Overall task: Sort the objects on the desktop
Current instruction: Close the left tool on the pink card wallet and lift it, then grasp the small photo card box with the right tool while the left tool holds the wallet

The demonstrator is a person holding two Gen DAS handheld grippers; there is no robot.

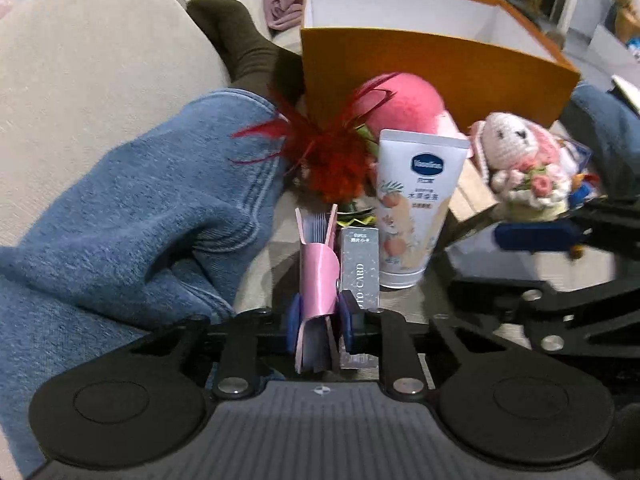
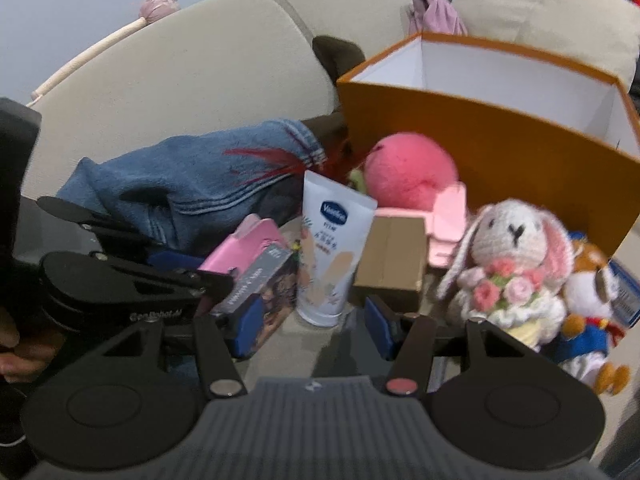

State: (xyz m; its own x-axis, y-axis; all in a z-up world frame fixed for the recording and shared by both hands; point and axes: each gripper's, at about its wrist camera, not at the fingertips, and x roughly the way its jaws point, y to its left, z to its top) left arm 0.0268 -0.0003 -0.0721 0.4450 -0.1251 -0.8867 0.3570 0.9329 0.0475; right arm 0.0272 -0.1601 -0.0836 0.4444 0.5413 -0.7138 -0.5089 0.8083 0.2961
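My left gripper is shut on a pink notebook that stands on edge, its blue pads pressing both covers. A silver photo-card box leans against the notebook's right side. Behind them stands a white Vaseline tube. In the right wrist view, my right gripper is open, with the tube standing just ahead between its fingers, untouched. The left gripper shows there at the left, holding the notebook. An orange box with a white inside stands open at the back.
A blue towel lies to the left. A red feather and a pink plush ball sit before the orange box. A crochet bunny, a duck plush and a brown carton crowd the right. A beige sofa lies behind.
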